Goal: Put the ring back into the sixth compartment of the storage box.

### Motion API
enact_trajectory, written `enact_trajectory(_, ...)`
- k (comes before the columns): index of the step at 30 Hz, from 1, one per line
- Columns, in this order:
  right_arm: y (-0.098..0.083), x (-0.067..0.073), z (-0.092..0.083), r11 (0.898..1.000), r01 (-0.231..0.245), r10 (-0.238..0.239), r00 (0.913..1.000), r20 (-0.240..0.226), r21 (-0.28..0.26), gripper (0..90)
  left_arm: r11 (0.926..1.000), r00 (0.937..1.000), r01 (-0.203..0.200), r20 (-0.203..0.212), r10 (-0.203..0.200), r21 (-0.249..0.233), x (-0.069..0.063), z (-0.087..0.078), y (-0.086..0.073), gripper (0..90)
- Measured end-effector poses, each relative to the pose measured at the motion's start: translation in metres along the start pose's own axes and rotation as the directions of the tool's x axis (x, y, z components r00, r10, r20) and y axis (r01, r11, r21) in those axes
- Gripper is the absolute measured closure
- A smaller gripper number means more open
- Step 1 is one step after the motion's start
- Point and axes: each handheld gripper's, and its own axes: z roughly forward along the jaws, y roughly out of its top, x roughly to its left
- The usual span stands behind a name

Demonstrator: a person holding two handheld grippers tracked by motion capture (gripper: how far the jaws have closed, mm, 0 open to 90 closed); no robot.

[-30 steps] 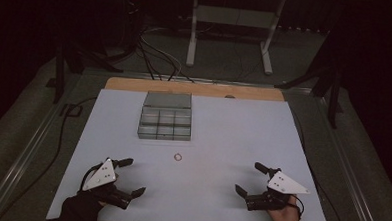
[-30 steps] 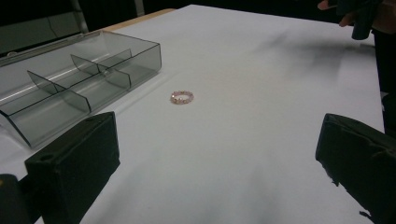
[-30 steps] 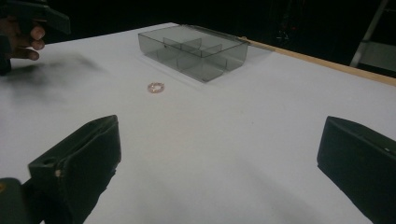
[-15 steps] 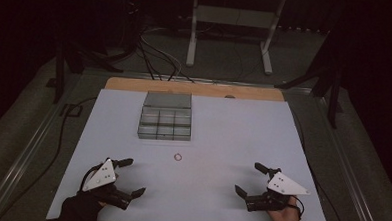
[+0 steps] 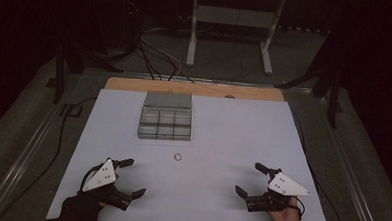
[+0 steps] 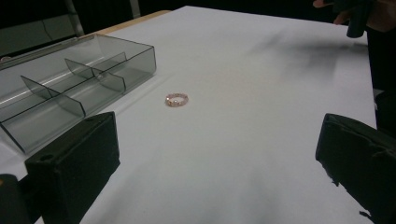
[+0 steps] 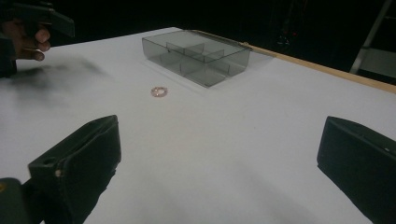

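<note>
While both hands are resting low at the near edge, the white table is lying smooth and matte under dim light, with a strip of pale wood showing along its far edge. The left gripper is sitting at about seven o'clock on the table, its two blocky black jaws spread wide apart with nothing between them, a grey three-cornered plate riding on top. The right gripper is sitting at about five o'clock, its jaws likewise gaping and empty, and it too is carrying a grey three-cornered plate dotted with small dark marks. Between them and a little farther out, near the table's centre, a small ring is lying flat on the bare surface, well apart from both tools; in the left gripper view it is looking pinkish and beaded or faceted, with a pale glint on one side. Just beyond the ring, toward twelve o'clock, a clear smoky plastic organizer box is standing on the table, rectangular, thin-walled, and split by upright dividers into small compartments that are looking empty in the right gripper view. No lettering or label is readable on the box, the ring, or the grippers.
</note>
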Motion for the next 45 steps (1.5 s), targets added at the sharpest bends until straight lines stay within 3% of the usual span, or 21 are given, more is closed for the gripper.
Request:
enact_trajectory(19, 0.0, 0.001, 0.001, 1.0, -0.007, 0.007, 1.0, 0.0, -0.001, 0.0, 1.0, 1.0, 0.0, 0.001, 0.0, 0.0, -0.002, 0.003, 0.008, 0.7)
enact_trajectory(45, 0.001, 0.003, 0.002, 1.0, -0.003, 0.003, 1.0, -0.005, -0.004, 0.0, 0.9983, 0.9984, 0.055, -0.009, -0.055, -0.019, 0.01, 0.018, 0.024, 0.8)
